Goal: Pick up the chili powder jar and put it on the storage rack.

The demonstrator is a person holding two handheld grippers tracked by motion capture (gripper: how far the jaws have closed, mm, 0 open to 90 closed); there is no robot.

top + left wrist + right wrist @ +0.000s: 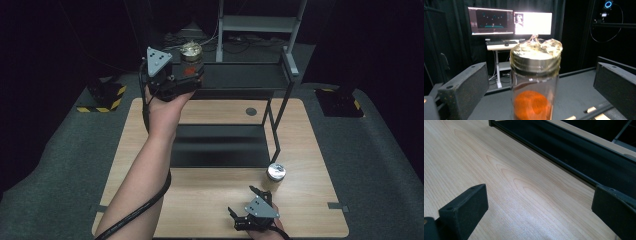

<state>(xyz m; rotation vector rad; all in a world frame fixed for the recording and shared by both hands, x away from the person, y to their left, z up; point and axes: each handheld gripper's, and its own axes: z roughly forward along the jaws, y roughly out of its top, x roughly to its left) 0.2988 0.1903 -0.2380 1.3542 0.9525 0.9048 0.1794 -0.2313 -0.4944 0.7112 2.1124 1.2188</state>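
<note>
Item: glass jar [535, 82] with a metal screw lid and crinkled clear wrap on top, orange contents at the bottom.
Location: stands upright on the upper shelf of the black rack [240, 75], straight ahead of the left gripper [192, 75], between its two jaws.
Left gripper state: jaws spread wide; a clear gap shows on both sides of the jar in the left gripper view, so the pads are not pressing and nothing is held.
Key relation: jar lies dead centre along the tool's line, long axis vertical and crosswise to the level jaws; a straight pull back should clear it, judging by the gaps.
Left hand pose: forearm stretched far forward over the table [150, 200], hand raised to shelf height, gripper pointing level toward the rack.
Second jar [275, 172]: silver-lidded, on the table just ahead of the right gripper [245, 202], which is the nearer tool to it.
Right gripper state: jaws open and empty, low over bare wood near the rack's lower tray.
</note>
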